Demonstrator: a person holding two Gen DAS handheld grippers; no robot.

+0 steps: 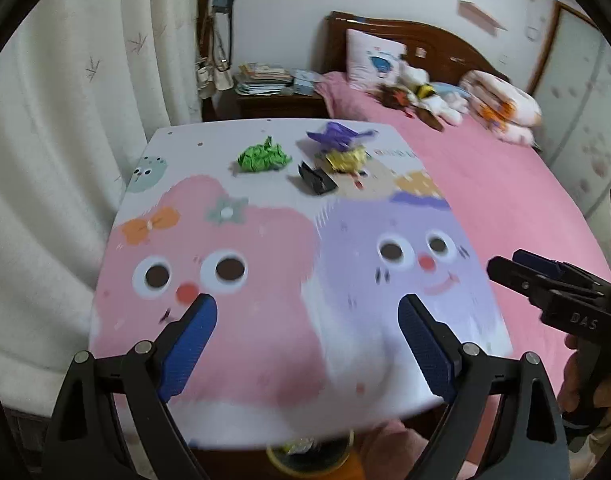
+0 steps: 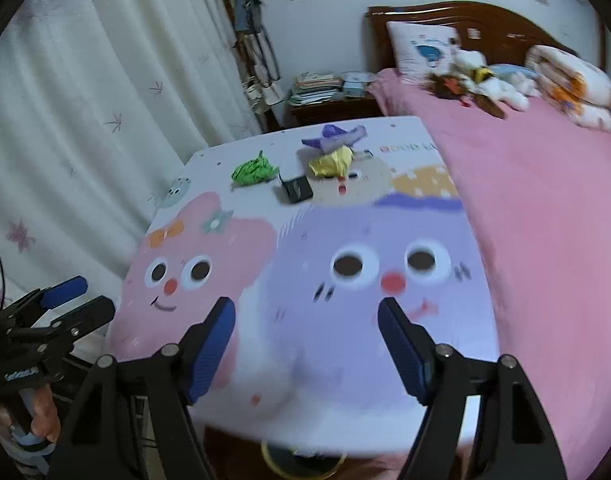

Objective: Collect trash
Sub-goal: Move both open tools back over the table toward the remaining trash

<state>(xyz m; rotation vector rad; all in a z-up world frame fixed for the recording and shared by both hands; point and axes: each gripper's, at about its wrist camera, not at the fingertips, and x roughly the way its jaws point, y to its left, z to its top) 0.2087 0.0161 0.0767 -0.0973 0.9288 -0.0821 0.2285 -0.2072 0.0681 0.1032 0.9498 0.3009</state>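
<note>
The bed (image 1: 505,184) with its smooth pink cover lies along the right edge of the table (image 2: 345,412), touching it or nearly so, and a white curtain (image 1: 65,140) in soft folds hangs close behind the left edge. The table top is flat and smooth, with rounded corners and a print of a pink and a purple cartoon face; most of this surface is bare. All trash sits together near the far edge: a purple crumpled paper (image 1: 339,135) farthest back, a yellow crumpled wrapper (image 1: 345,159) just in front of it and touching it, a green paper ball (image 1: 262,156) with sharp creases to the left and apart, and a small flat black box (image 1: 316,179) nearest of the four. Under the near edge a round yellow-rimmed container (image 2: 301,458) is partly seen — what is in it is too blurred to tell. The left claw (image 1: 307,314) and the right claw (image 2: 307,318) hang over the near part of the table, each with ribbed blue pads spread wide and nothing between them.
</note>
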